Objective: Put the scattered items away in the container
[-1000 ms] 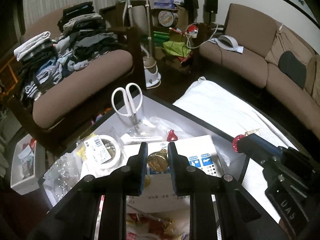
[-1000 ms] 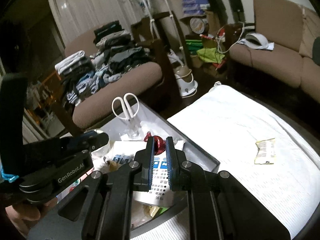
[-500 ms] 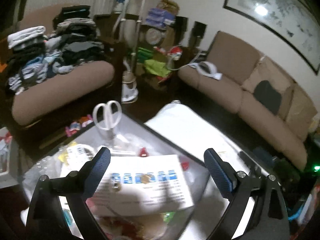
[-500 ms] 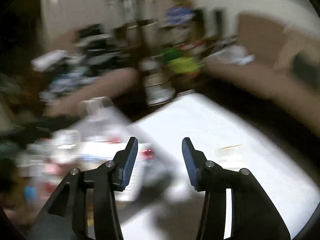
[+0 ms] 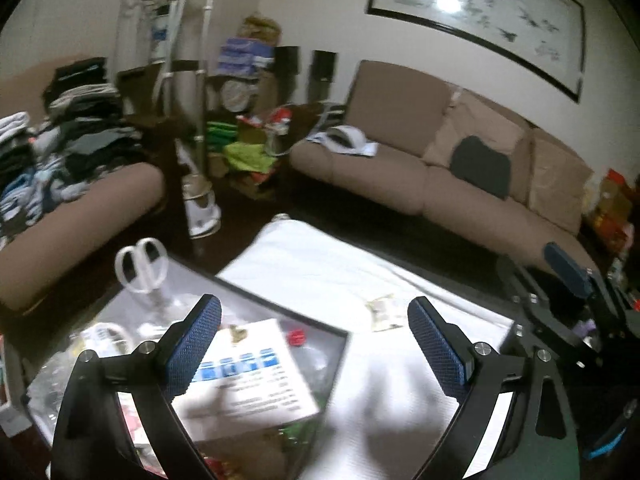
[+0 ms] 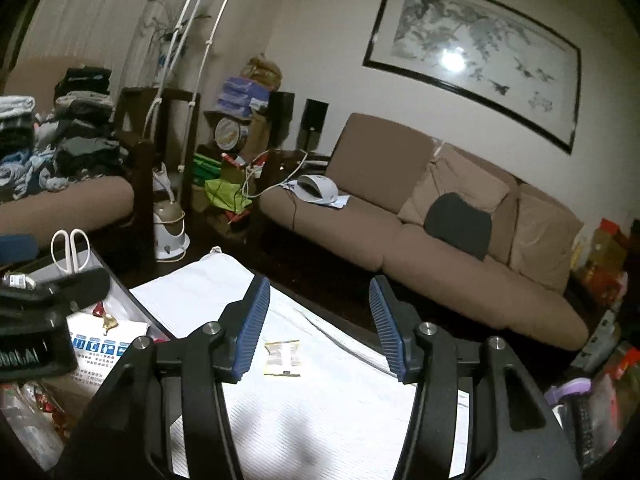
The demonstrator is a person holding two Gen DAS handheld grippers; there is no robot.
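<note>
My left gripper (image 5: 313,302) stands wide open over the container's right rim (image 5: 320,322), with nothing between its pads. Inside the container lie white scissors (image 5: 142,266), a white carton (image 5: 248,376), a gold candy (image 5: 239,333) and a red candy (image 5: 297,337). My right gripper (image 6: 320,282) hovers over the white cloth (image 6: 320,400), jaws opening and empty. A small yellowish packet (image 6: 282,353) lies on the cloth just below its left finger. The container (image 6: 132,296) is at the left of that view. Of the right gripper, one blue pad (image 5: 568,274) shows at the right edge.
A brown sofa (image 6: 440,264) runs behind the table. An armchair heaped with folded clothes (image 5: 60,152) stands at the left, with a garment steamer (image 6: 170,232) and piled clutter between them. A purple-lidded bottle (image 6: 572,390) sits at the lower right.
Both grippers went from shut to open: the left let go of the gold candy, the right of the red one, and both candies now lie in the container. Both grippers rose and swung right.
</note>
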